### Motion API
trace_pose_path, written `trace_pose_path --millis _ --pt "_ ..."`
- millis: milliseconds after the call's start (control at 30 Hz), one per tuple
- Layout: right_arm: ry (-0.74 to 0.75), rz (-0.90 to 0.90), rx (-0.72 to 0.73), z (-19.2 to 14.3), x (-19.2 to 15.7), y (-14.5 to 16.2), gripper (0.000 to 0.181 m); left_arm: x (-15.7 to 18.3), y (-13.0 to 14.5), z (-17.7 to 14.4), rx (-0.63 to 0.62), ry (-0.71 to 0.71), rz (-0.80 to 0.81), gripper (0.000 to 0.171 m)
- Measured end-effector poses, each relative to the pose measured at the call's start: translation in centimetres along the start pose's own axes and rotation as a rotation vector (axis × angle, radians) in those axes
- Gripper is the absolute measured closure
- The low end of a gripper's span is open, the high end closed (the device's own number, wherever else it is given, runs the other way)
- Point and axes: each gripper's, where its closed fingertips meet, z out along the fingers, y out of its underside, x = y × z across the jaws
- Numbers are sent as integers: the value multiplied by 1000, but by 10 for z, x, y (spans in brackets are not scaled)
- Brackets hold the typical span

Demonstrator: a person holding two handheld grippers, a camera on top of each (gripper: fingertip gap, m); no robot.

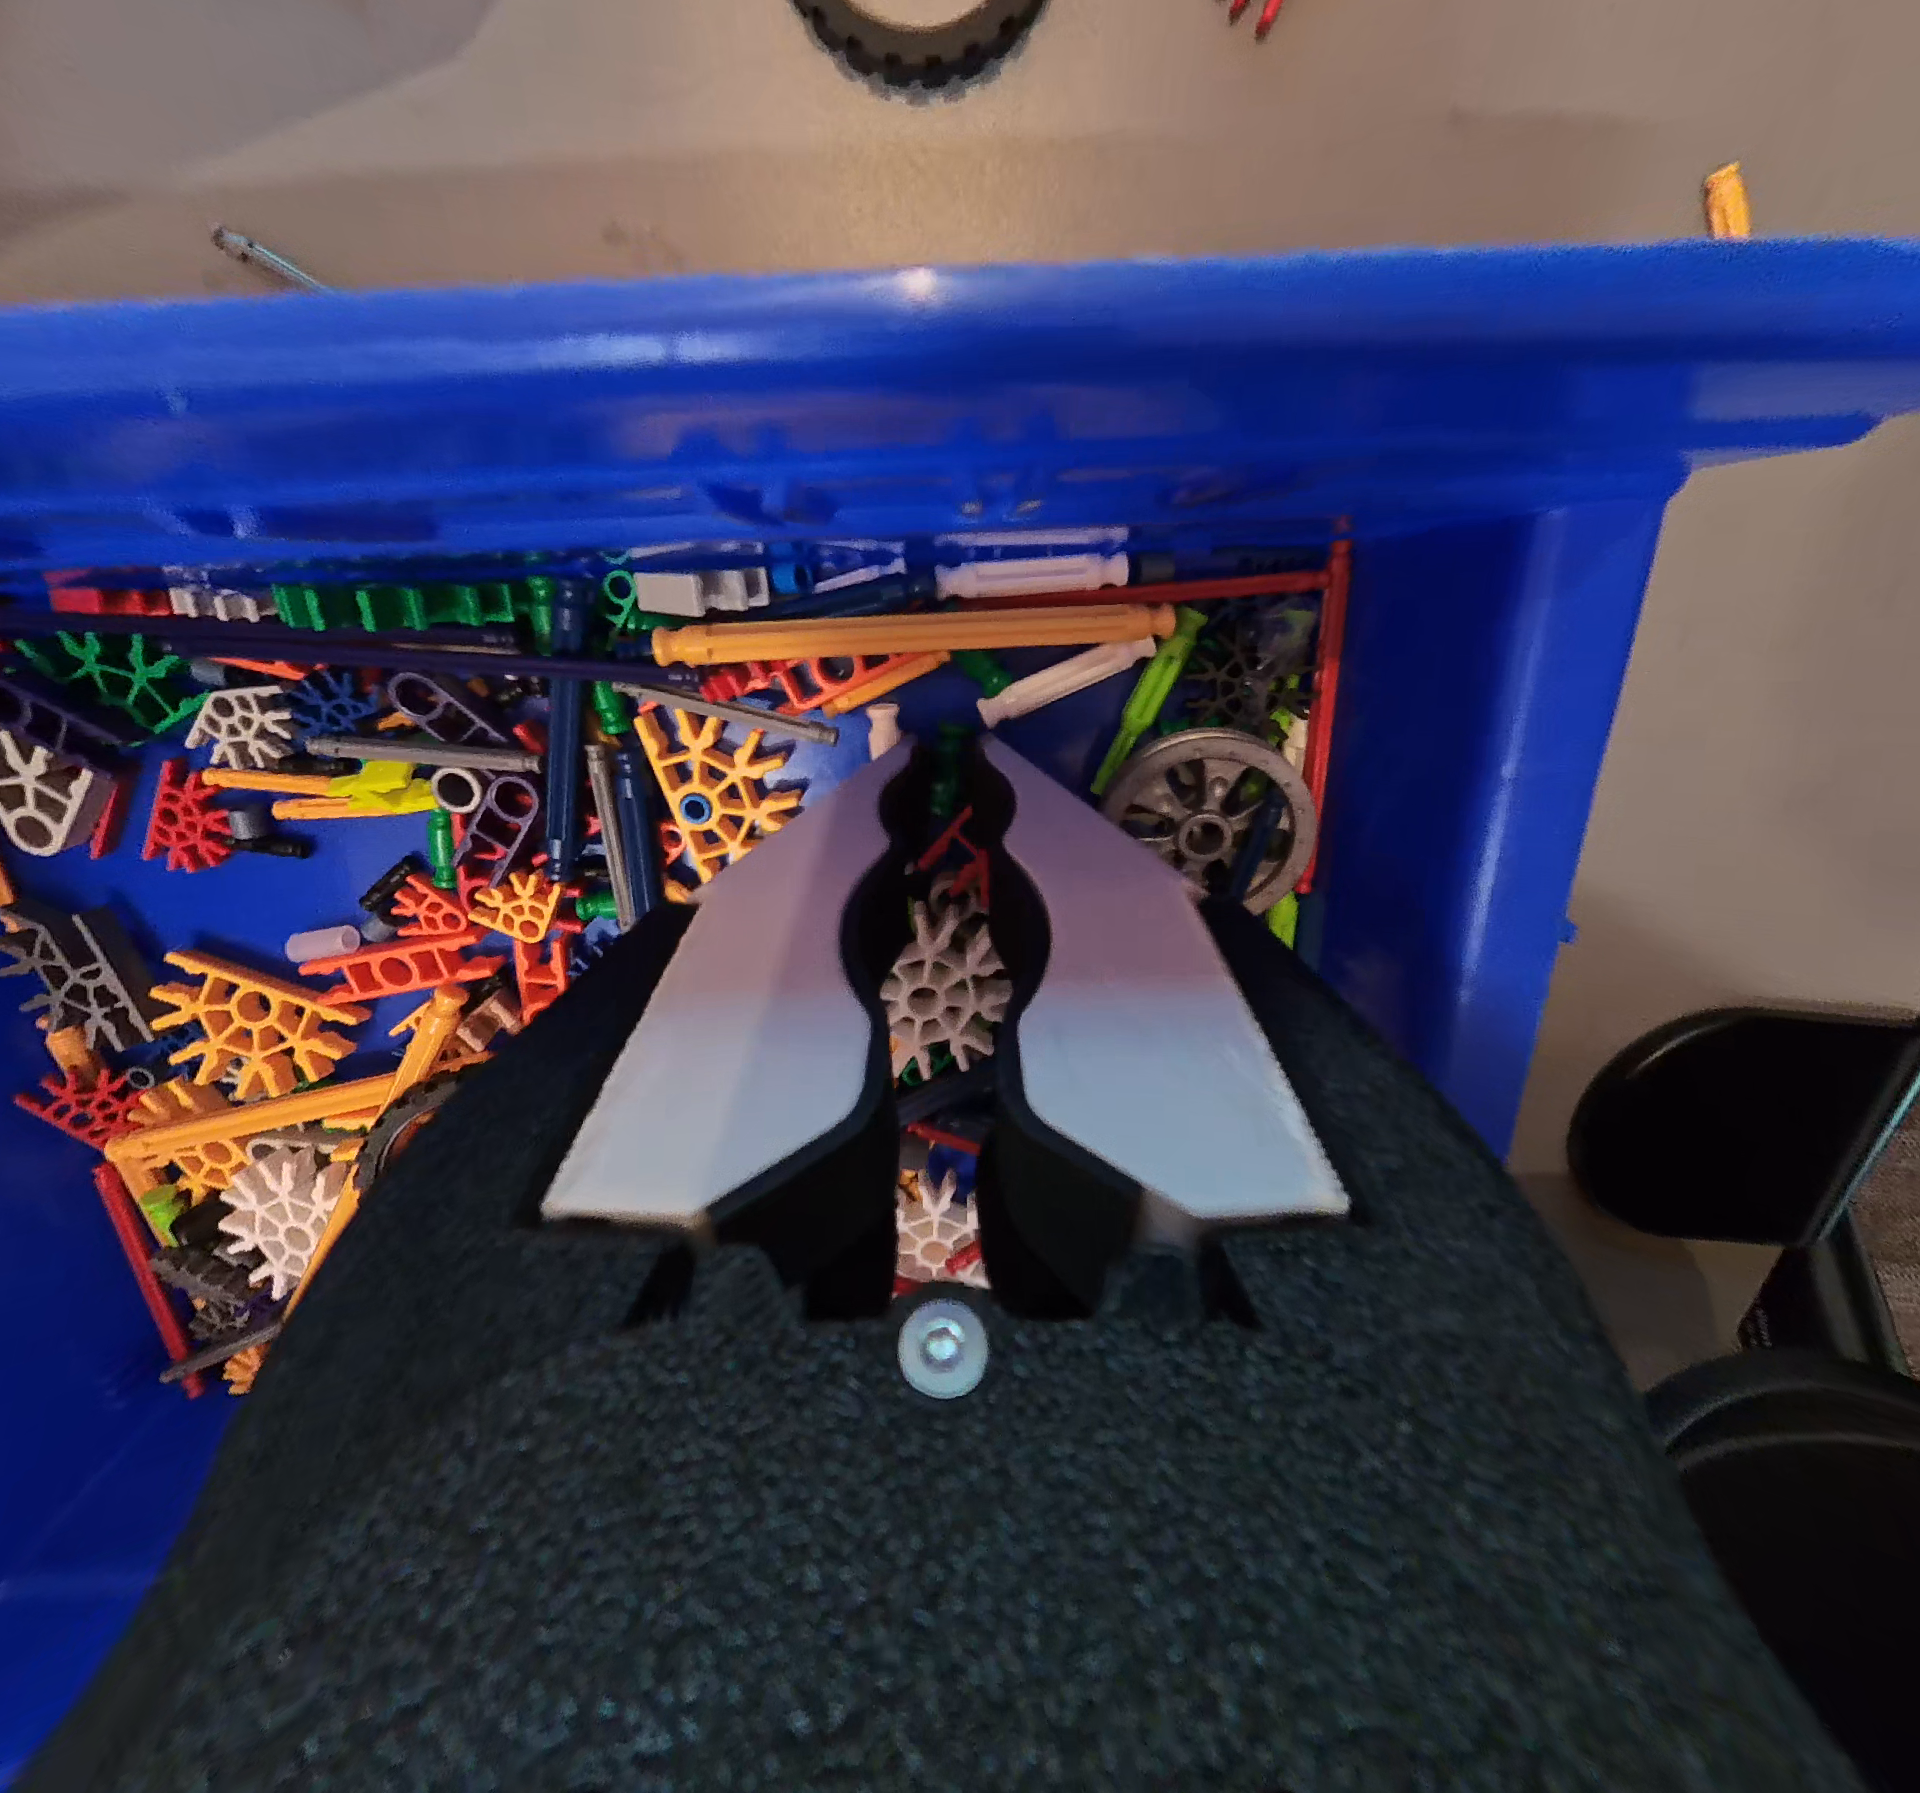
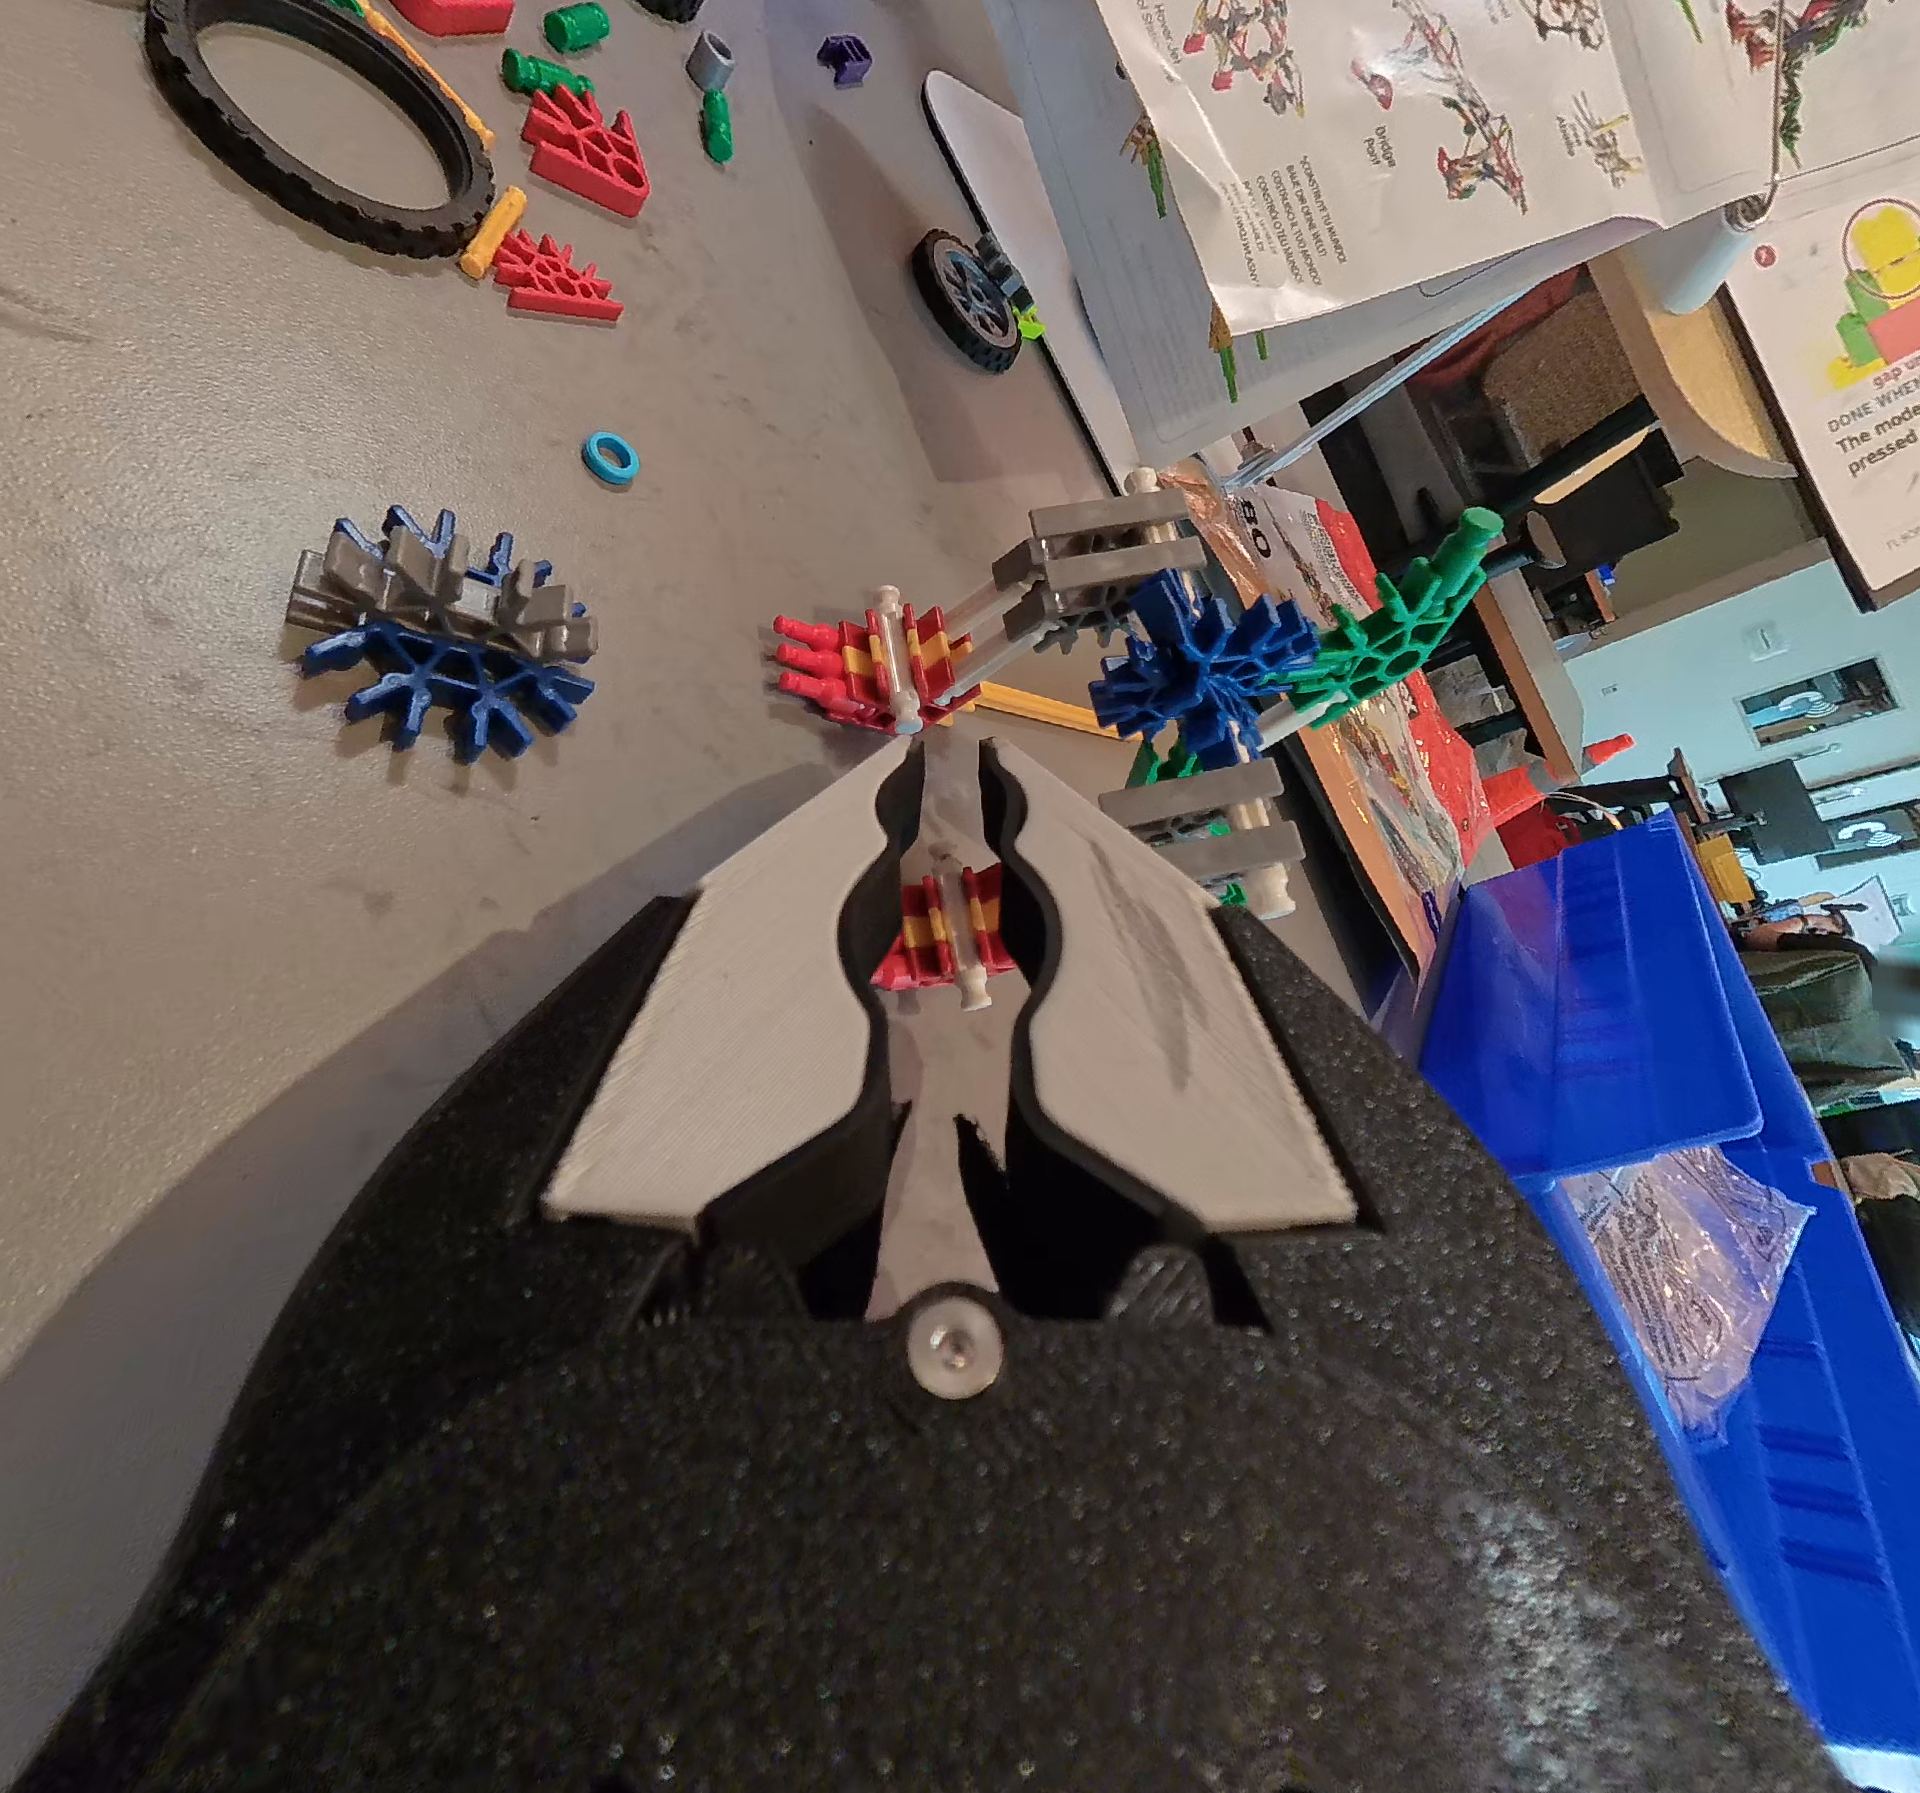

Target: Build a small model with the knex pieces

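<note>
My left gripper [image 1: 945, 751] reaches down into a blue bin [image 1: 935, 372] full of loose construction-toy rods and connectors. Its jaws stand nearly together, and a small green rod [image 1: 948, 764] sits between the tips. A white snowflake connector [image 1: 940, 990] lies under the fingers and a grey spoked wheel [image 1: 1210, 824] is just to the right. My right gripper [image 2: 951, 756] is closed around a red-and-yellow connector stack [image 2: 940, 928], one end of a built model [image 2: 1195, 663] made of grey, blue and green connectors. The model's other red end [image 2: 883, 668] sticks out past the fingertips.
On the grey table lie a black tyre ring [image 2: 312, 107], red connectors [image 2: 582, 148], short green rods [image 2: 566, 29], a light-blue ring [image 2: 610, 458], a blue-and-grey connector cluster [image 2: 447, 642] and a small wheel [image 2: 971, 299]. An open instruction booklet [image 2: 1351, 81] stands at the back. Blue bins [image 2: 1621, 995] are on the right. About 35 centimetres separates my left fingertips from my right. It is some 4 centimetres from my left tips to the grey spoked wheel [image 1: 1210, 824].
</note>
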Motion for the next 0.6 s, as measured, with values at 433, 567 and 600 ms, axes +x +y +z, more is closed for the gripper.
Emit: trace_pose_path --millis 433,567,600 --pt "-1 -1 0 0 0 0 171 -17 -6 -26 56 -99 -2 166" --pt "-2 1 3 0 0 0 171 -28 -29 -68 145 -189 -5 166" --pt "-3 1 4 0 0 -1 171 -29 -38 -78 165 -210 5 166"
